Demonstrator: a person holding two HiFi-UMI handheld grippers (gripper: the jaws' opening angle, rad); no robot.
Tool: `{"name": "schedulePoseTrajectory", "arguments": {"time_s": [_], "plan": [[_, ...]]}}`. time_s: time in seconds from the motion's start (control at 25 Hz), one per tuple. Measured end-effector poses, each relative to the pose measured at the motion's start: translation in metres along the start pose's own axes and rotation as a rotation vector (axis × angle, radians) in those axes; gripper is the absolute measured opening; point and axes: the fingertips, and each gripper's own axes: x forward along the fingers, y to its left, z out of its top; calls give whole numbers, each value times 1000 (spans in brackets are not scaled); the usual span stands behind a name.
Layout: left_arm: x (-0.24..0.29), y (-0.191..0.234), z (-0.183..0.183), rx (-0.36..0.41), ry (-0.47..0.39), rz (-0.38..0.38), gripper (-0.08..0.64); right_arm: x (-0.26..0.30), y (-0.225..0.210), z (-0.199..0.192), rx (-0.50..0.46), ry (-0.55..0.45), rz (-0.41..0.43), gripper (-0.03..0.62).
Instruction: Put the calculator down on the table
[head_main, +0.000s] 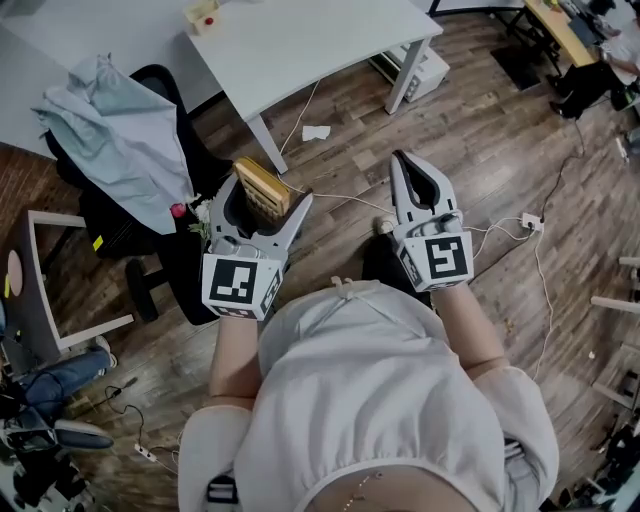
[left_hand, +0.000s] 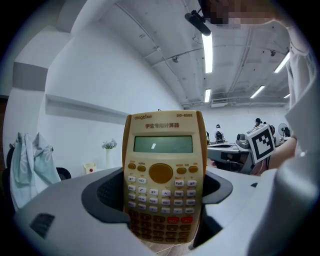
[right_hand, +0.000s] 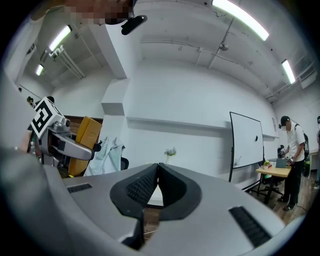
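Calculator (left_hand: 162, 170): one, in left gripper (head_main: 268, 198).

Calculator (left_hand: 162, 165): lowest keys too dark to read; table (head_main: 300, 45) cut off at top.

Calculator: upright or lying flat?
Upright: the left gripper holds the calculator on end, display uppermost, over the floor, short of the table.
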Motion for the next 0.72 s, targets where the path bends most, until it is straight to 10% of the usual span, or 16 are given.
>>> {"name": "schedulePoseTrajectory", "arguments": {"time_s": [0.72], "plan": [[243, 10, 35, -74, 23, 317, 408, 172, -217, -47, 10, 78, 326, 5]]}}
